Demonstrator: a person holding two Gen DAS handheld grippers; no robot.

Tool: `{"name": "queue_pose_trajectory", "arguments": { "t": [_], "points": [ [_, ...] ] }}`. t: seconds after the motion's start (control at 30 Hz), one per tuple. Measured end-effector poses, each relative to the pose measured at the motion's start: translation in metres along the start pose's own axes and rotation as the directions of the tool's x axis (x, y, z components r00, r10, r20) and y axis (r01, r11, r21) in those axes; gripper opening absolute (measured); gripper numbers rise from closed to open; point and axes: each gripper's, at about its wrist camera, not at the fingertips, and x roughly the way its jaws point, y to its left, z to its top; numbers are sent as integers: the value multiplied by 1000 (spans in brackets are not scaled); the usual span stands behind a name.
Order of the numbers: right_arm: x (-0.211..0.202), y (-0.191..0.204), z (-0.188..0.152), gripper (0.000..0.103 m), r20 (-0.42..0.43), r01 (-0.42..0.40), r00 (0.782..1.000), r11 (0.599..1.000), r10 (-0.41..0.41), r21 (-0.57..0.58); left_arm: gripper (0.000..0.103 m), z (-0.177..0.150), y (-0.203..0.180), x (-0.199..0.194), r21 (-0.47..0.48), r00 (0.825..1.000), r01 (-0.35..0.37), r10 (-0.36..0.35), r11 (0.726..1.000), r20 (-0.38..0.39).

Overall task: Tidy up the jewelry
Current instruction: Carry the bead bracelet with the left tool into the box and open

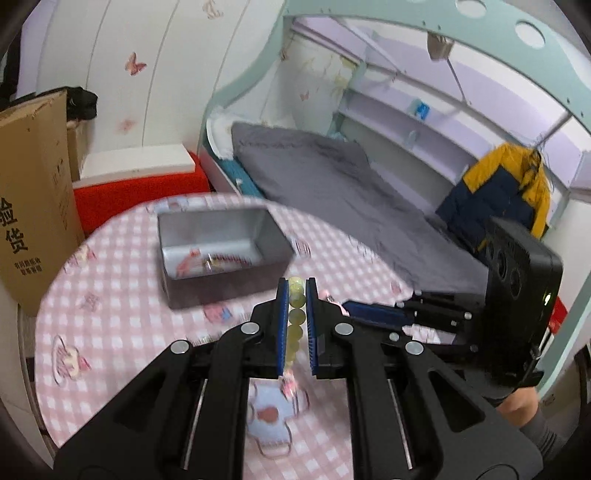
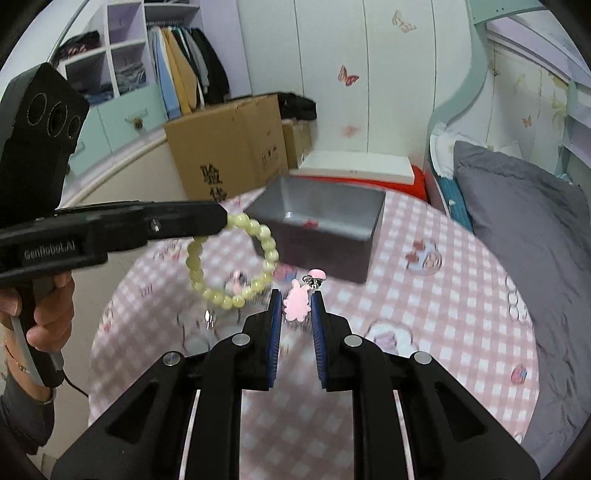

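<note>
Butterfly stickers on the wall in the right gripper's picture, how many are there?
4: a pale butterfly up top, a pink butterfly lower, a faint butterfly beneath that, and a small orange butterfly by the bed. Others may be hidden.

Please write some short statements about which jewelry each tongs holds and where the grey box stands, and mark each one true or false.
1. The left tongs hold a bracelet of pale yellow-green beads. True.
2. The right tongs are empty. False: they pinch a small pink charm with a metal clasp.
3. The grey box stands open on the pink checked tablecloth. True.
4. The bracelet lies inside the box. False: it hangs from the left tongs, outside the box.
5. A cardboard carton stands behind the table. True.
</note>
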Motion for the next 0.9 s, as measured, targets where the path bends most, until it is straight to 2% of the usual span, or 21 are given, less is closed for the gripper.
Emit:
{"name": "queue_pose_trajectory", "arguments": {
  "t": [0.17, 0.37, 0.7, 0.9],
  "points": [
    [10, -10, 28, 14, 38, -15, 999, 999, 13, 34, 9, 33, 17, 8, -46, 999, -4, 6, 999, 37],
    [32, -22, 60, 14, 59, -24, 998, 997, 20, 67, 9, 57, 36, 32, -85, 999, -17, 20, 996, 44],
    [85, -34, 64, 14, -21, -22, 999, 996, 24, 90, 9, 51, 70, 101, -119, 993, -84, 72, 989, -97],
    [104, -35, 59, 14, -61, -23, 998, 996, 28, 86, 9, 45, 77, 113, -118, 988, -99, 84, 988, -129]
  ]
}}
